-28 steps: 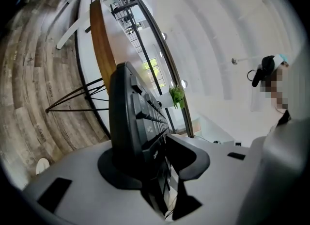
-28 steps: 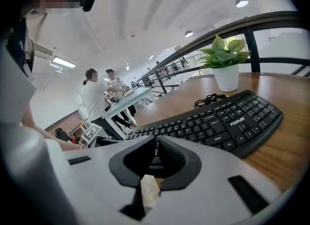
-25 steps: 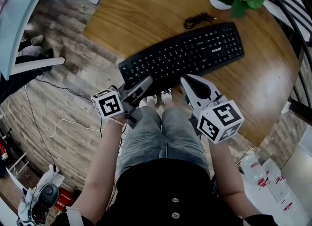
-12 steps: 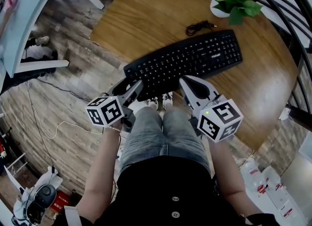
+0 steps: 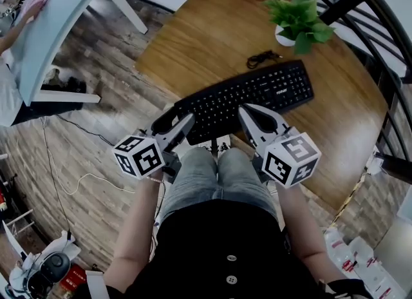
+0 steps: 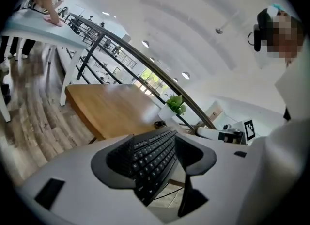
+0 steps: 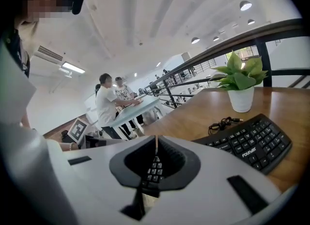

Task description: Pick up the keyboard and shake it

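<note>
Head view: keyboard (image 5: 248, 96) lying on table (image 5: 212, 40), pickup or set-down unclear.
Left gripper (image 5: 172, 118), spread jaws just opening, is straddling its end; right gripper (image 5: 250, 112) is sitting pressed together.

Black keyboard (image 5: 248, 98) with white legends and black cable (image 5: 262, 58) on brown wood-grain worktop (image 5: 212, 27), green plant (image 5: 297, 14) in white pot (image 5: 285, 34), left tongs (image 5: 172, 121) and right tongs (image 5: 246, 111) pale grey with black-on-white square markers (image 5: 147, 158), floor (image 5: 96, 130) grey-brown planks.
</note>
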### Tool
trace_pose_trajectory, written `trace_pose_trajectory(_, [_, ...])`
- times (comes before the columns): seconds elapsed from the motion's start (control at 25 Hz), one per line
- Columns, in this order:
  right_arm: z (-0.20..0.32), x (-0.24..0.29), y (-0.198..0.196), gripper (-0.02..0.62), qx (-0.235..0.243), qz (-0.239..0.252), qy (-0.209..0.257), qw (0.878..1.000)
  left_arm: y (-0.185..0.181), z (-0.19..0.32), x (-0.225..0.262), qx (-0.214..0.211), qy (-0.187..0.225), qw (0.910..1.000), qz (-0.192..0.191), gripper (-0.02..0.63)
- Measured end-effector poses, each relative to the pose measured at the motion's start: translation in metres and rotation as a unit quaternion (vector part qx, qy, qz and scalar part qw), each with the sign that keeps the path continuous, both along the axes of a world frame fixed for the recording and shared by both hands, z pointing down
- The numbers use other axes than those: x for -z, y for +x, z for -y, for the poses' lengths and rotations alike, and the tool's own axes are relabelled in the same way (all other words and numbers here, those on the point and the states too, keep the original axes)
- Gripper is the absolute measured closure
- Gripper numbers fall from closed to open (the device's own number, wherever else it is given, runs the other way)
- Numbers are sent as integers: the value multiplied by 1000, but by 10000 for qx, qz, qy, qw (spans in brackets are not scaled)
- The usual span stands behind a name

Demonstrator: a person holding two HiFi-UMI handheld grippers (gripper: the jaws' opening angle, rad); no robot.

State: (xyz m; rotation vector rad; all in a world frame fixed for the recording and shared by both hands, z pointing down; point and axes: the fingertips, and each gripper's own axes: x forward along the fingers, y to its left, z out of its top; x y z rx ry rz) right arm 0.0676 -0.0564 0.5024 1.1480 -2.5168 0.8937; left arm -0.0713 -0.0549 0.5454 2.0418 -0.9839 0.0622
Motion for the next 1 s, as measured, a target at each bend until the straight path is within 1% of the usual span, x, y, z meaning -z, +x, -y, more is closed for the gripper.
trace_pose_trajectory(0.04, [1, 6, -2, 560, 31, 56, 51, 10000, 4, 3, 8, -57, 66, 10000, -50, 352])
trace_pose_trajectory(0.12, [4, 18, -7, 560, 101, 108, 184, 9997, 13, 12, 27, -159, 317, 9994, -49, 459])
trace_pose_trajectory(0.16, [6, 24, -8, 561, 127, 103, 256, 9995, 18, 15, 36, -258, 478, 9985, 6, 495])
trace_pose_trajectory(0.24, [10, 33, -10, 561, 152, 108, 371, 9991, 33, 18, 51, -570, 776, 9953, 120, 526])
trace_pose_trajectory(0.28, [12, 37, -11, 561, 161, 131, 409, 9989, 40, 19, 59, -725, 902, 9932, 150, 531])
trace_pose_trajectory(0.36, [15, 43, -12, 562, 185, 159, 462, 9986, 52, 22, 72, -927, 1102, 9895, 150, 559])
trace_pose_trajectory(0.44, [19, 48, -13, 563, 203, 131, 531, 9983, 58, 26, 83, -994, 1241, 9872, 128, 571])
trace_pose_trajectory(0.52, [24, 55, -12, 563, 192, 82, 623, 9978, 60, 31, 90, -990, 1290, 9865, 184, 580])
trace_pose_trajectory(0.68, [32, 66, -4, 566, 33, -94, 817, 9966, 63, 38, 91, -1023, 1139, 9867, 556, 589])
trace_pose_trajectory(0.76, [34, 69, -3, 566, 31, -112, 866, 9962, 62, 40, 92, -1008, 1145, 9860, 669, 589])
trace_pose_trajectory(0.88, [37, 73, -3, 568, 70, -189, 965, 9951, 61, 46, 101, -849, 1355, 9850, 642, 589])
trace_pose_trajectory(1.0, [40, 74, -2, 569, 20, -338, 1085, 9935, 63, 49, 110, -749, 1631, 9810, 739, 589])
